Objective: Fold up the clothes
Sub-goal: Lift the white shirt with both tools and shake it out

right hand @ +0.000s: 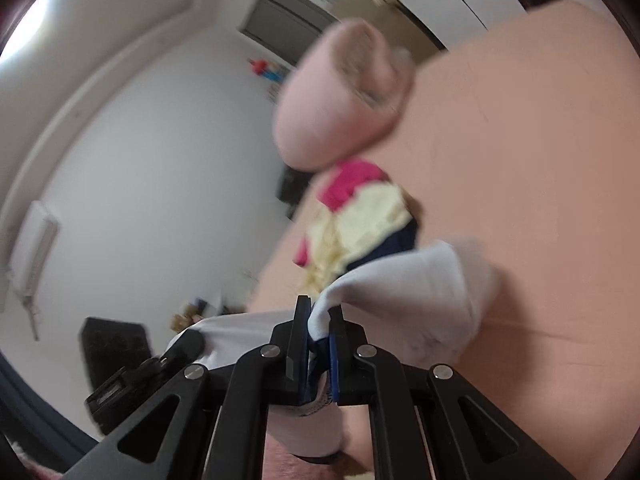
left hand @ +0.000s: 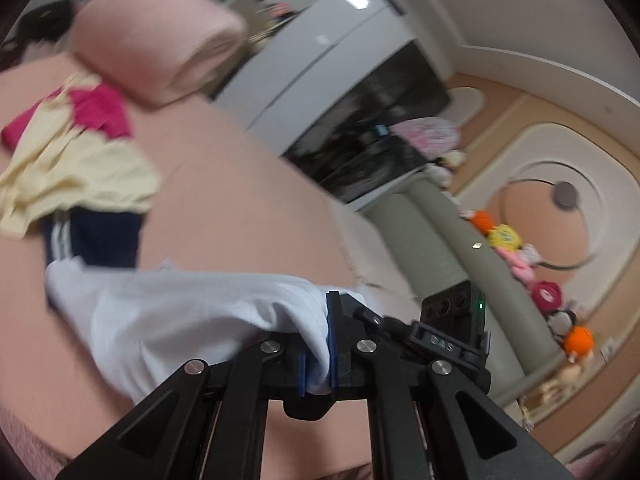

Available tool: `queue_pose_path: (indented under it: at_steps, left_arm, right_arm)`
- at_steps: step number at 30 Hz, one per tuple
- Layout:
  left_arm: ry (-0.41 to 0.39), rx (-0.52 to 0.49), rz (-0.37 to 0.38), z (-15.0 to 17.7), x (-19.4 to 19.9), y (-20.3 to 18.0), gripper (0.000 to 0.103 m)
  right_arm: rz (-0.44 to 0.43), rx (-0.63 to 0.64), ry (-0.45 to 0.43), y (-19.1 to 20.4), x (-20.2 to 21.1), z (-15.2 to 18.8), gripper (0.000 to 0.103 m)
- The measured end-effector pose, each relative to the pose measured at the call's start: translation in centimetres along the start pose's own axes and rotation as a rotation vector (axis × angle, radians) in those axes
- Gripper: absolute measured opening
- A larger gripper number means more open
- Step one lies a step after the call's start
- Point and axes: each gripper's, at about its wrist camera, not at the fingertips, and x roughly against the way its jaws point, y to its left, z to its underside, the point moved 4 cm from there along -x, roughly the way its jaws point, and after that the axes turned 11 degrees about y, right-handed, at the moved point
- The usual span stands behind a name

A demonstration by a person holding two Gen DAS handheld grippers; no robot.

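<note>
While both views are blurred and tilted, each shows a gripper pinching the same white garment (left hand: 168, 312) at the near edge of the scene. Nearest in the left wrist view, the left gripper (left hand: 318, 356) has its blue pads pressed together on a bunched fold of the white cloth, which trails away to the left above the pink bed sheet (left hand: 240, 200). Just to the right of it, the black body of the right gripper (left hand: 452, 340) shows with a small green light.

Seen from the right wrist, the right gripper (right hand: 320, 344) likewise clamps a gathered corner of the white garment (right hand: 420, 300), and the fabric spreads to the right and hangs below the jaws. Part of the cloth runs left toward the other black tool low in that view.

Farther off on the sheet lies a loose pile: a navy piece with white stripes (left hand: 92, 240), a pale yellow garment (left hand: 80, 168) on top of it, and a magenta one (left hand: 100, 112) beyond. Behind the pile sits a rolled pink blanket (left hand: 160, 40).

At the far right of the left wrist view, a row of stuffed toys (left hand: 520, 248) lines a grey-green headboard (left hand: 448, 240), with a white wardrobe (left hand: 320, 48) beyond the bed.
</note>
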Motion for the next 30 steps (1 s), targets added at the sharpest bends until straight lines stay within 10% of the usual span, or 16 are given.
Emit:
queue_pose_path:
  at_steps: [13,21,25,30]
  left_arm:
    - [0.063,-0.299,0.29,-10.8,-1.5,-16.2,0.006]
    - [0.352,-0.115,0.095,-14.3,-16.7,-11.1,0.007]
    - [0.206,-0.246,0.107,-20.2,-14.8,-17.4,0.007]
    - [-0.031,-0.499,0.195,-22.3,-5.5,-27.3,0.007]
  right_arm:
    - [0.017,0.173,-0.422,13.1,23.6,-3.2,0.006]
    - [0.514,0.128,-0.43,7.8,24.3,-6.9,0.006]
    - [0.484,0.102,-0.481,7.7,25.6,-12.8,0.006]
    - [0.39,0.338,-0.74,16.4,31.2,-11.6,0.006]
